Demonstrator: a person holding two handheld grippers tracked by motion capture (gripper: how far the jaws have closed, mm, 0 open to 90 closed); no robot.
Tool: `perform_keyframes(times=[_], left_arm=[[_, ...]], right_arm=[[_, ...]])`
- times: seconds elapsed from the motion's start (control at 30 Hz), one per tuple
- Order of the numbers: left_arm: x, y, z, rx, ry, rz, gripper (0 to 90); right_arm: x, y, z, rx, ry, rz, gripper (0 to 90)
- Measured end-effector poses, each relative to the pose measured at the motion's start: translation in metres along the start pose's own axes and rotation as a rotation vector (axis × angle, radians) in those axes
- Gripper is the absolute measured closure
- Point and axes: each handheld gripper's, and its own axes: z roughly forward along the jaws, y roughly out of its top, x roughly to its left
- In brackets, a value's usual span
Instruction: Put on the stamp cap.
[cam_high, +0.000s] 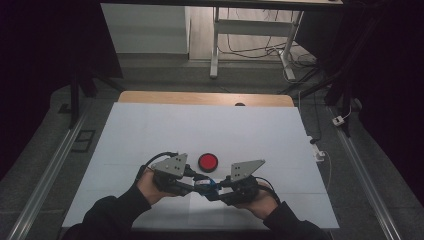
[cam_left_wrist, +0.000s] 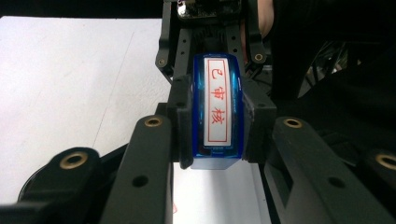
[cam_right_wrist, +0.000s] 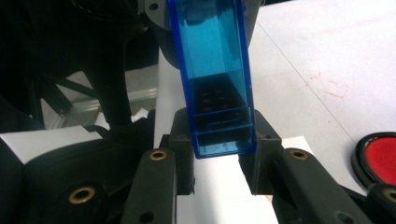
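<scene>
- The translucent blue plastic rectangular stamp (cam_high: 204, 183) hangs in the air between the two grippers, low over the near part of the white table sheet (cam_high: 150, 130), at about 6 o'clock from the round red ink pad in its black case (cam_high: 207, 161) and just clear of it.
- The left gripper (cam_left_wrist: 217, 116) is clenched on the stamp: in the left gripper view both black jaws press the stamp's blue side walls, and the white label with red characters faces the camera.
- The right gripper (cam_right_wrist: 219, 140) grasps the stamp's other end; in the right gripper view its jaws sit against the lower edge of the clear blue shell, and they look closed on it.
- Step in hand, as I judge it: a two-handed hold, either passing the stamp from one gripper to the other or pulling its blue cover away from the body. Which of the two, I cannot tell.
- Next move calls for one gripper to hold firm while the other draws straight along the stamp's length, without twisting, so the shell does not jam or slip.
- Long axis: in the high view the stamp runs roughly 9 to 3 o'clock, bridging the grippers. In the left gripper view the label's length points to 12 o'clock, away from the camera, and in the right gripper view the hollow shell rises toward 12 o'clock, tilted slightly left.
</scene>
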Motion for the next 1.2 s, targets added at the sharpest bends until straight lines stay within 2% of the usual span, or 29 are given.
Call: perform_keyframes(times=[0.4,0.57,0.73,0.97,1.2], left_arm=[[0.0014,-0.0017,-0.0021,-0.044,-0.018,-0.004,70.3],[0.0039,-0.0045,-0.0028,-0.083,-0.037,-0.031,70.3],[0.0039,-0.0046,-0.0018,-0.068,-0.03,-0.028,70.2],[0.0035,-0.003,-0.0009,-0.028,0.007,-0.042,70.0],[0.0025,-0.0015,-0.005,-0.021,0.034,-0.049,70.0]], right_arm=[[0.0011,0.0014,-0.0021,-0.035,0.013,0.001,68.7],[0.0002,0.0016,-0.0037,-0.058,0.026,0.005,68.7],[0.0002,0.0007,-0.0032,-0.056,0.021,0.007,68.4],[0.0019,0.0014,-0.0021,-0.028,-0.031,0.022,61.5],[0.0022,-0.0005,-0.0033,-0.001,-0.091,0.042,54.7]])
